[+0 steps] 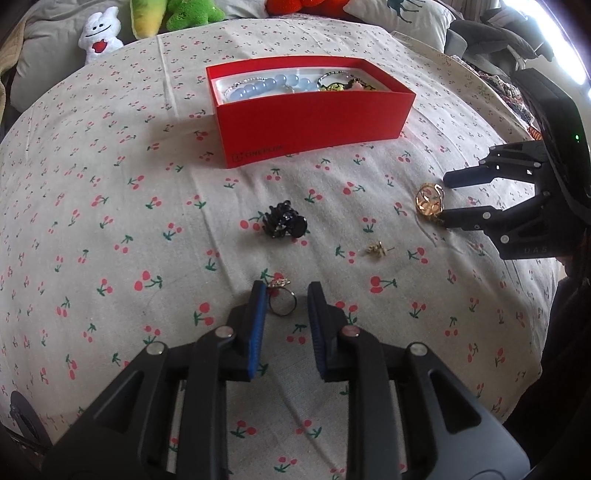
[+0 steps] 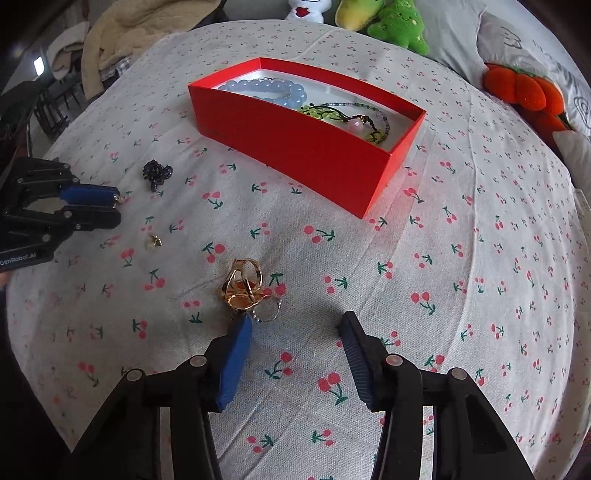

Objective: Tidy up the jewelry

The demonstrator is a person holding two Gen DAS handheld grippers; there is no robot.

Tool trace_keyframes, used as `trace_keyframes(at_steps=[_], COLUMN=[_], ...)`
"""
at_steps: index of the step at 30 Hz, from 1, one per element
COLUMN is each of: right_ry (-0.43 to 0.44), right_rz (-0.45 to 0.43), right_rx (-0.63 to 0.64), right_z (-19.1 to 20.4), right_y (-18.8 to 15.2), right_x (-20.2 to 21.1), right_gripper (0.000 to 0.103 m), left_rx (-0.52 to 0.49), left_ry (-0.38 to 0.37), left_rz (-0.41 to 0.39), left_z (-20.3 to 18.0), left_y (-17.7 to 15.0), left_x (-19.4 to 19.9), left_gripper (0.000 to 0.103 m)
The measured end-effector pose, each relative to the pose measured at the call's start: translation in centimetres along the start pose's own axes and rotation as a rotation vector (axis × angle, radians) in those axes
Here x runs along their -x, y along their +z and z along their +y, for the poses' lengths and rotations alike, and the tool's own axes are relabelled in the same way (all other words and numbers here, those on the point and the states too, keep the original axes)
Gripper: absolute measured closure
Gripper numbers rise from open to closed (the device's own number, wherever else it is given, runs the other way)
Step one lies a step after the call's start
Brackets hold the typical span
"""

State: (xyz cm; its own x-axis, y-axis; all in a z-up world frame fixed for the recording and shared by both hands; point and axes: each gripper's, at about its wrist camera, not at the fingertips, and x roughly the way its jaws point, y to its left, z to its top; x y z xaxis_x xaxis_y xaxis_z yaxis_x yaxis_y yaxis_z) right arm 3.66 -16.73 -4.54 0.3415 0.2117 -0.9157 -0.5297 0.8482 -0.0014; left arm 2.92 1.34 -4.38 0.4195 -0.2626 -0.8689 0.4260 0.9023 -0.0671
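Observation:
A red box (image 1: 314,122) (image 2: 314,147) on the cherry-print bedspread holds blue beads (image 1: 258,88) (image 2: 266,90) and a dark beaded necklace (image 2: 351,118). My left gripper (image 1: 286,291) (image 2: 117,206) is open around a small ring (image 1: 282,304) lying flat. My right gripper (image 2: 295,319) (image 1: 445,199) is open, its left finger (image 2: 236,350) touching a gold openwork piece (image 2: 243,284) (image 1: 428,201). A black beaded piece (image 1: 284,219) (image 2: 157,173) and a small gold earring (image 1: 378,249) (image 2: 154,242) lie loose between them.
Plush toys line the back of the bed: white (image 1: 98,35), green (image 1: 192,13) (image 2: 400,24), orange (image 2: 524,90). Pillows (image 1: 399,14) and a heap of clothes (image 2: 122,40) lie around the bedspread's edges.

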Motion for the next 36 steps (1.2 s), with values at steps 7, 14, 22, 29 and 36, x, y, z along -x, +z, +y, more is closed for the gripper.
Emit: trace_keyframes(at_steps=[7,14,22,29,36], right_ry=[-0.002,0.002,0.012,0.002,0.007], right_rz=[-0.018,-0.021,-0.019,-0.022,-0.001], right_rx=[0.054,0.095,0.064,0.036,0.056], right_z=[1.2,2.0,1.3,0.3,0.8], right_y=[0.4,0.4,-0.6,-1.8,-2.1], right_x=[-0.3,0.0,1.3,2.5,1.8], right_gripper=[0.069,0.086,0.097,0.098,0.090], left_rx=[0.003,-0.004,0.013,0.008,0.029], left_ry=[0.000,0.008,-0.008,-0.003,-0.006], left_rz=[-0.011,-0.016,-0.012,-0.014,0.003], left_z=[0.1,0.1,0.6,0.4,0.4], left_y=[0.1,0.0,-0.7,-1.2,-1.2], left_x=[-0.3,-0.1,0.7,1.5,1.2], left_gripper=[0.078,0.088,0.088,0.088,0.088])
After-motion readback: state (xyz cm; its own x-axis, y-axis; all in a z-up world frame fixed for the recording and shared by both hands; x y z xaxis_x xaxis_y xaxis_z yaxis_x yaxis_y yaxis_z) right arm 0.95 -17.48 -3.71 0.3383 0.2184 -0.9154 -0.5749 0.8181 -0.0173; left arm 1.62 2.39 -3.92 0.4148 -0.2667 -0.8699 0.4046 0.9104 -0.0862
